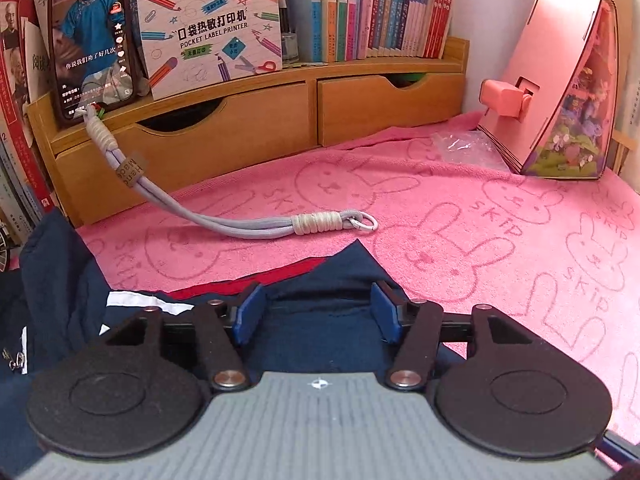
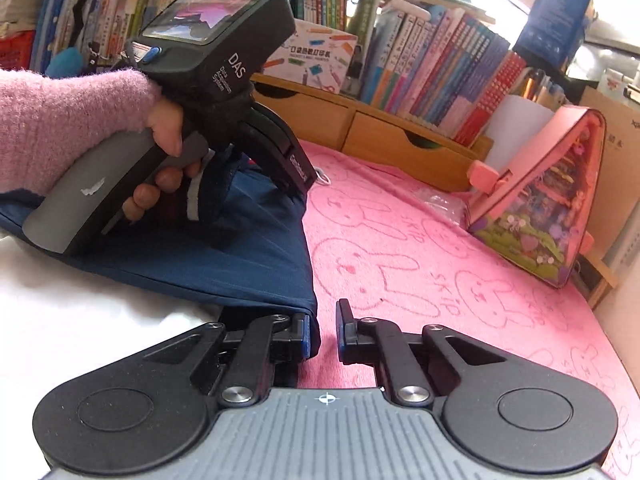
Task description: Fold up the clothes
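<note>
The right gripper (image 2: 324, 330) is held narrowly parted at the navy garment's (image 2: 224, 268) corner, apparently ungripped, while the left gripper (image 1: 316, 312), jaws wide, is poised over cloth spread on the pink towel (image 1: 460, 220) for folding.

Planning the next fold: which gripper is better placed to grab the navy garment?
Probably the left gripper: its open fingers straddle the navy garment. The right gripper sits open beside the hem, over the pink towel.
</note>
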Available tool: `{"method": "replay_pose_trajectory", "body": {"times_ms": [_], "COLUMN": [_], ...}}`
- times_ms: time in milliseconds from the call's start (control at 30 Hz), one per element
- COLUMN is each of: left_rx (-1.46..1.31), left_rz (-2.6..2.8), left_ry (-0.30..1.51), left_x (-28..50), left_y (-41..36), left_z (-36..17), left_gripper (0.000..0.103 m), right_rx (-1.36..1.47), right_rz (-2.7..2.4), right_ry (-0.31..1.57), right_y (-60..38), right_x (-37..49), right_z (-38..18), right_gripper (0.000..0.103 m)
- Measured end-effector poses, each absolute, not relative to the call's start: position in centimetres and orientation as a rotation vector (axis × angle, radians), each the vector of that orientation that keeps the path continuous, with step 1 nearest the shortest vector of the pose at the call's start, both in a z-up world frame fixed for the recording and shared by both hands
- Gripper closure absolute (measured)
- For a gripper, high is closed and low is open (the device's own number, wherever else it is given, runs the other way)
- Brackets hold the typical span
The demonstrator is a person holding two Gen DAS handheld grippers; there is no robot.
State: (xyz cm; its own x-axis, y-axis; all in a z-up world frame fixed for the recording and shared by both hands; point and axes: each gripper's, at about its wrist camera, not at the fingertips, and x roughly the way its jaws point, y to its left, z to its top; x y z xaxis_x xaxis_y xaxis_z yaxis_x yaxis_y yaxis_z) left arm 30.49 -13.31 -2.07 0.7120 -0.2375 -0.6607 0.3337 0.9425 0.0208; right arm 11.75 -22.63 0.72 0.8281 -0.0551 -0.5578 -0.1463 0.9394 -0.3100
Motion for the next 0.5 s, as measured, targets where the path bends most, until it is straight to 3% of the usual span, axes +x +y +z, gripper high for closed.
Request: {"method": "replay_pose_trajectory", "body": {"times_ms": [167,233,267,300,500], "left_rx": [0.113,0.104,0.096,0.085,0.349], "left_rz": [-0.288,-0.281,-0.291,-0.314,-0.512], "left_ry": [0.732,0.748,0.741,0.723,0.664], "left_x": [31.6,31.7,31.2,30.4,23.0], "left_y": [-13.2,-13.1,-12.9,-12.6,-13.0], "left_z": [-2.0,-1.4,-0.7,0.1,1.6], "left_gripper": [0.028,0.035,0.048,0.053,0.051], "right_rx": [-0.360,-0.371,-0.376,-0.374,-0.362], "right_rz": [0.019,0.015,0.014,0.015,0.020], "right_ry": [0.609,0.609,0.608,0.609,0.611], "right_y": [-22.5,-22.3,-22.2,-22.3,-22.4], "right_x": [10.9,10.8,10.8,10.9,11.0], "right_z": [0.4,0.3,0.3,0.3,0.3], "right_gripper": [0.090,0.090,0.090,0.090,0.090]}}
